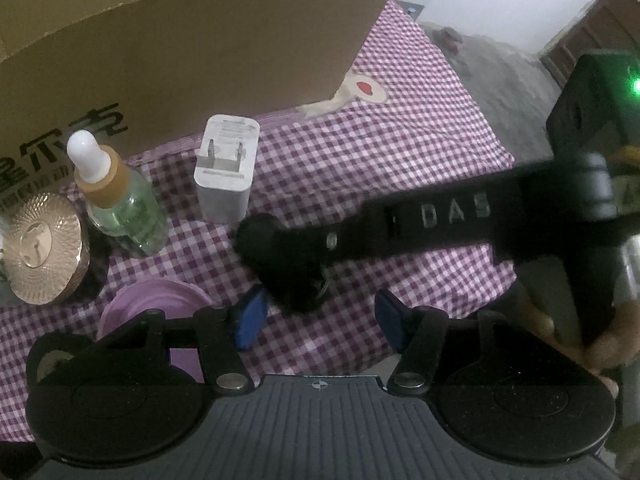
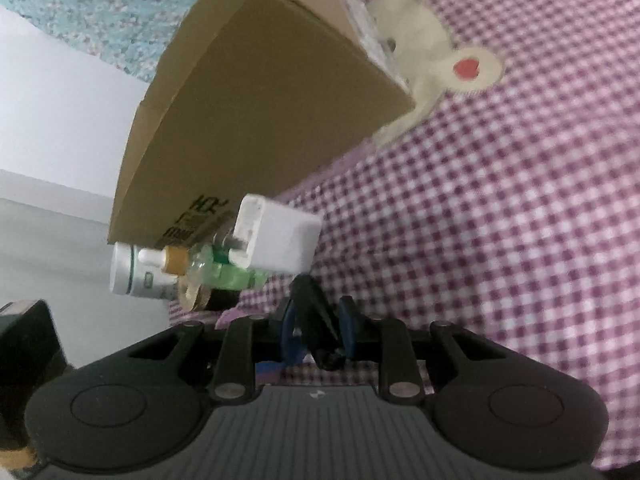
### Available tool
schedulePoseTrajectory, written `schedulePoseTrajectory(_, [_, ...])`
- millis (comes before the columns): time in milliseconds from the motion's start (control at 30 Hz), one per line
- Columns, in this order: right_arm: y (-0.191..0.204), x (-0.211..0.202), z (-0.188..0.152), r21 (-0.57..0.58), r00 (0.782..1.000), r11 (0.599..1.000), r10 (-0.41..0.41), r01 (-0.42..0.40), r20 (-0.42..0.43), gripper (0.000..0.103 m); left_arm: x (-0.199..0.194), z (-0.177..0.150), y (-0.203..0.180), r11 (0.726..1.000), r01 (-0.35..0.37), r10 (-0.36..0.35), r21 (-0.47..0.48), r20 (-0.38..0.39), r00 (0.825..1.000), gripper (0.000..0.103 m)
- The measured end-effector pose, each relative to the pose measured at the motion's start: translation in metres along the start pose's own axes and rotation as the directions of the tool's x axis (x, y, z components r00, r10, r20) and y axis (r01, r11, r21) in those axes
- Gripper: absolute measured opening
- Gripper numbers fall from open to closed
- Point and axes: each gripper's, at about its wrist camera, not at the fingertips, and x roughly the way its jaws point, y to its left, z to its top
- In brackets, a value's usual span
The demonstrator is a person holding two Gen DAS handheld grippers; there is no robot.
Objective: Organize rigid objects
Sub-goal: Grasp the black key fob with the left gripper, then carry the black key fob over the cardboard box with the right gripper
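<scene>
A white plug adapter (image 1: pixel 227 168) stands on the checked cloth with a green dropper bottle (image 1: pixel 120 196) and a round gold case (image 1: pixel 42 248) to its left. A purple lid (image 1: pixel 152 308) lies by my left fingers. My left gripper (image 1: pixel 318 320) is open and empty, low over the cloth. My right gripper (image 2: pixel 318 328) is shut on a small black object (image 2: pixel 314 320); it reaches in from the right in the left wrist view (image 1: pixel 286 264), just right of the adapter (image 2: pixel 280 236). The bottle (image 2: pixel 212 268) shows behind it.
A large open cardboard box (image 1: pixel 180 56) stands behind the objects, also in the right wrist view (image 2: pixel 260 100). A white jar (image 2: pixel 134 274) lies past the bottle. The purple checked cloth (image 1: pixel 400 152) covers the bed, whose edge drops to the floor at the right.
</scene>
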Motion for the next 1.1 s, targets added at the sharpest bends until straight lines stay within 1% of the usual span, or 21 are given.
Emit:
schedulePoseTrajectory(133, [-0.007, 0.009, -0.004, 0.060, 0.998, 0.997, 0.057, -0.055, -0.037, 0.026, 0.000, 0.003, 0.001, 1.000, -0.005, 0.005, 0.003, 0.005, 1.000, 0.059])
schedulePoseTrajectory(233, [-0.011, 0.008, -0.004, 0.088, 0.996, 0.993, 0.080, -0.076, -0.040, 0.026, 0.000, 0.004, 0.001, 1.000, -0.010, 0.009, 0.010, 0.011, 1.000, 0.056])
schedulePoseTrajectory(300, [-0.010, 0.010, -0.003, 0.087, 0.996, 0.993, 0.081, -0.077, -0.035, 0.025, 0.000, 0.005, 0.000, 1.000, -0.018, 0.017, 0.016, 0.015, 1.000, 0.050])
schedulePoseTrajectory(400, [-0.006, 0.015, -0.004, 0.077, 0.998, 0.995, 0.067, -0.065, -0.021, 0.019, 0.000, 0.005, -0.001, 0.999, -0.036, 0.035, 0.023, 0.019, 0.999, 0.042])
schedulePoseTrajectory(433, [-0.006, 0.016, -0.004, 0.082, 0.998, 0.995, 0.063, -0.062, -0.016, 0.017, -0.001, 0.005, 0.000, 0.999, -0.037, 0.037, 0.017, 0.018, 0.999, 0.041])
schedulePoseTrajectory(500, [-0.007, 0.015, -0.006, 0.097, 0.998, 0.993, 0.062, -0.061, -0.009, 0.017, -0.001, 0.004, 0.001, 0.999, -0.037, 0.037, 0.013, 0.018, 0.999, 0.037])
schedulePoseTrajectory(633, [-0.002, 0.011, -0.012, 0.095, 0.998, 0.994, 0.058, -0.059, 0.011, 0.017, -0.008, 0.001, -0.006, 0.998, -0.043, 0.042, 0.037, 0.034, 0.999, 0.035])
schedulePoseTrajectory(767, [0.003, -0.003, -0.018, 0.089, 0.997, 0.994, 0.063, -0.066, 0.035, 0.017, -0.022, -0.003, -0.014, 0.998, -0.040, 0.037, 0.056, 0.063, 0.997, 0.035])
schedulePoseTrajectory(900, [0.016, -0.027, -0.028, 0.064, 0.995, 0.996, 0.065, -0.070, 0.075, 0.017, -0.044, -0.008, -0.024, 0.997, -0.032, 0.024, 0.075, 0.104, 0.994, 0.035])
schedulePoseTrajectory(1000, [0.033, -0.049, -0.035, 0.031, 0.991, 0.997, 0.074, -0.078, 0.115, 0.017, -0.069, -0.012, -0.032, 0.995, -0.028, 0.014, 0.092, 0.150, 0.989, 0.035])
schedulePoseTrajectory(1100, [0.058, -0.067, -0.037, -0.016, 0.983, 0.996, 0.093, -0.092, 0.156, 0.017, -0.098, -0.012, -0.037, 0.993, -0.036, 0.012, 0.108, 0.212, 0.977, 0.035])
